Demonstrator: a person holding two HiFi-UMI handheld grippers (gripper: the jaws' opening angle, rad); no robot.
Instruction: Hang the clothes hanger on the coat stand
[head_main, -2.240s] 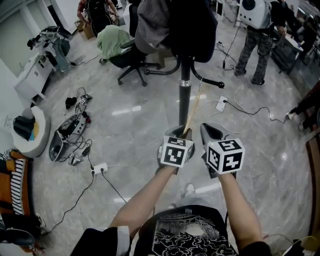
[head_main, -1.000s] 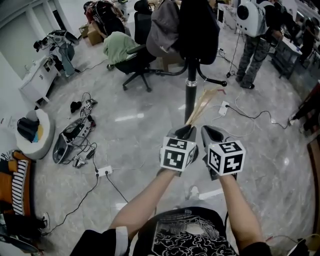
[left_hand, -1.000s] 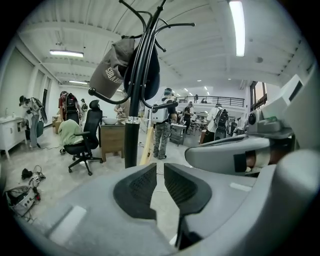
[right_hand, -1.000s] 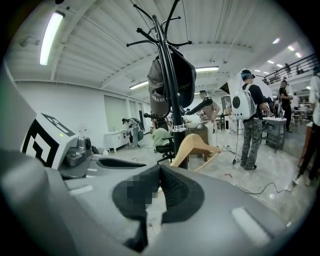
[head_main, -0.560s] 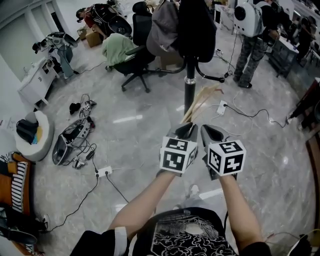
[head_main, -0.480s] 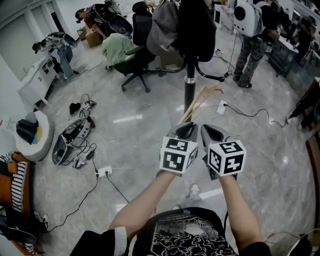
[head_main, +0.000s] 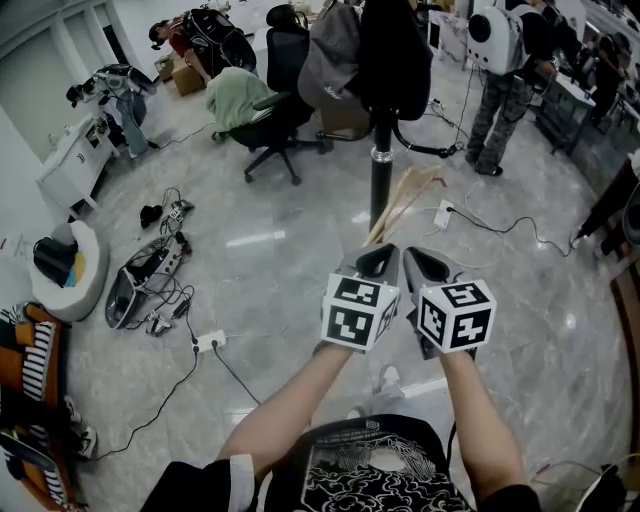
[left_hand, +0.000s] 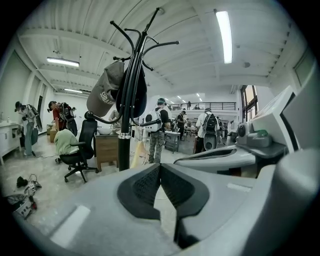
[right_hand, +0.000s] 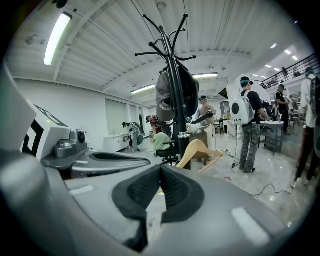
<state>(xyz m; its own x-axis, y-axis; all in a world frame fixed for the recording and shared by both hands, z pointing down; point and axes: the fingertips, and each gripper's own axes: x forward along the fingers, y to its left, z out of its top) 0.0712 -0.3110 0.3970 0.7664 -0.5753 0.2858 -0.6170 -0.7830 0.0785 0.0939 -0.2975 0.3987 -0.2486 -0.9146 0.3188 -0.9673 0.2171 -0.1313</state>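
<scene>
A pale wooden hanger (head_main: 405, 198) sticks up and forward from my left gripper (head_main: 377, 256), which is shut on its lower end. In the left gripper view the hanger (left_hand: 137, 155) shows edge-on just past the closed pads. The right gripper view shows the hanger's (right_hand: 198, 151) curved arms beside the pole. My right gripper (head_main: 420, 260) is close beside the left, shut with nothing in it. The black coat stand (head_main: 381, 185) rises straight ahead; dark clothes and a grey cap (head_main: 335, 55) hang near its top. Its upper hooks (left_hand: 150, 37) are bare.
An office chair with a green garment (head_main: 255, 110) stands left of the stand. A person (head_main: 510, 80) stands at the back right. Cables, a power strip (head_main: 205, 342) and gear lie on the floor at left; another power strip (head_main: 441, 215) lies right of the pole.
Both grippers have come closer to the stand and risen a little. The hanger has turned from edge-on to showing its two arms beside the pole.
</scene>
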